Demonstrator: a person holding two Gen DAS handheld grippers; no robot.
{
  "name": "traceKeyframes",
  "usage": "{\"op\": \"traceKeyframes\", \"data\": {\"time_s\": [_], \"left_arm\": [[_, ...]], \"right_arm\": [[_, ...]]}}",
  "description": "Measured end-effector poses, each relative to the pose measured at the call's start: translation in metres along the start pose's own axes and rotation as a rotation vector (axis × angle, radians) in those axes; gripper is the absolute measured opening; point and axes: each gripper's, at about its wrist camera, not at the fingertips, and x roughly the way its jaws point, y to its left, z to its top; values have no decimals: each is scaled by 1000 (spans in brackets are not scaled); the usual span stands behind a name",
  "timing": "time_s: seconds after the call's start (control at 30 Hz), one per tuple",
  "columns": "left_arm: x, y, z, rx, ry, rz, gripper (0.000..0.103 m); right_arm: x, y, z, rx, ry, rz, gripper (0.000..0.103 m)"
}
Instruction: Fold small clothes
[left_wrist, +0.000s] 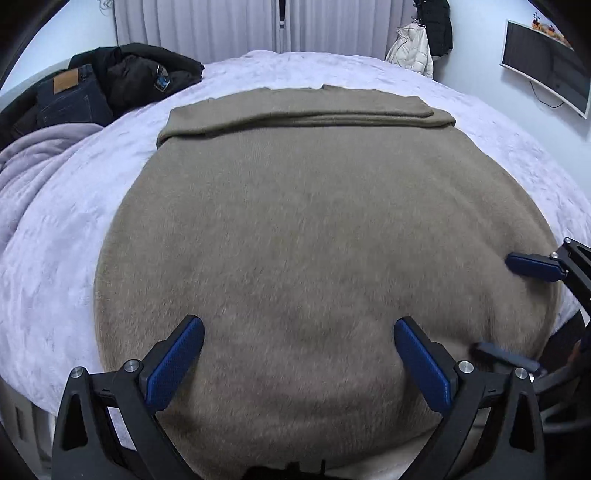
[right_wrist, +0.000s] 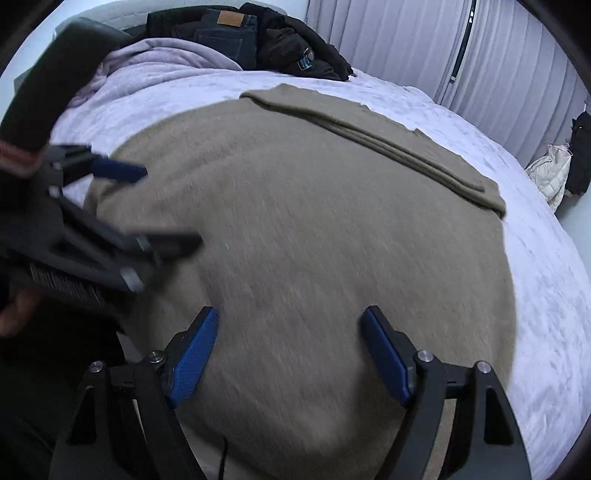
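Taupe knit sweater (left_wrist: 314, 229) lies flat on the bed (left_wrist: 55, 258), my left gripper (left_wrist: 299, 354) and right gripper (right_wrist: 288, 350) both hovering with jaws wide open, holding nothing.

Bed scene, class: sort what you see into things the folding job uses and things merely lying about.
Belongs to the job:
brown sweater, sleeves folded across its far end
left gripper, open above it
right gripper, open above it

Just lying about:
jeans
black jacket
lilac blanket
white coat
wall monitor
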Motion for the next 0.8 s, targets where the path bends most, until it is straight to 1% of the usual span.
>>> {"op": "traceKeyframes", "data": {"time_s": [0.07, 0.17, 0.27, 0.33, 0.37, 0.43, 0.47, 0.53, 0.6, 0.67, 0.7, 0.73, 0.8], "left_arm": [[-3, 6, -9, -7, -1, -15, 103], [-7, 12, -23, 3, 11, -3, 103], [-9, 10, -28, 41, 56, 39, 103], [-16, 6, -31, 83, 77, 91, 103], [-24, 2, -29, 105, 53, 110, 103], [-43, -6, -21, 133, -24, 98, 103], [-50, -9, -16, 135, -54, 84, 103], [-55, -16, -4, 135, -79, 73, 103], [-49, -23, 10, 132, -79, 110, 103], [-34, -26, 24, 115, -67, 160, 103], [-25, -26, 30, 94, -46, 162, 103], [-15, -26, 36, 73, -17, 138, 103], [4, -22, 37, 47, 43, 95, 103]], "right_arm": [[-8, 0, -18, -34, 14, -27, 82], [-12, 4, -38, -140, 31, -89, 82], [-15, 7, -53, -209, 48, -119, 82], [-22, 6, -59, -232, 60, -114, 82], [-28, 4, -60, -226, 66, -104, 82], [-41, -2, -57, -171, 63, -70, 82], [-47, -8, -49, -127, 53, -56, 82], [-53, -12, -32, -69, 15, -64, 82], [-54, -19, -8, -17, -28, -77, 83], [-43, -24, 17, 28, -46, -61, 83], [-34, -25, 25, 38, -38, -55, 83], [-18, -26, 33, 50, -12, -53, 83], [12, -25, 38, 64, 47, -49, 82]]}}
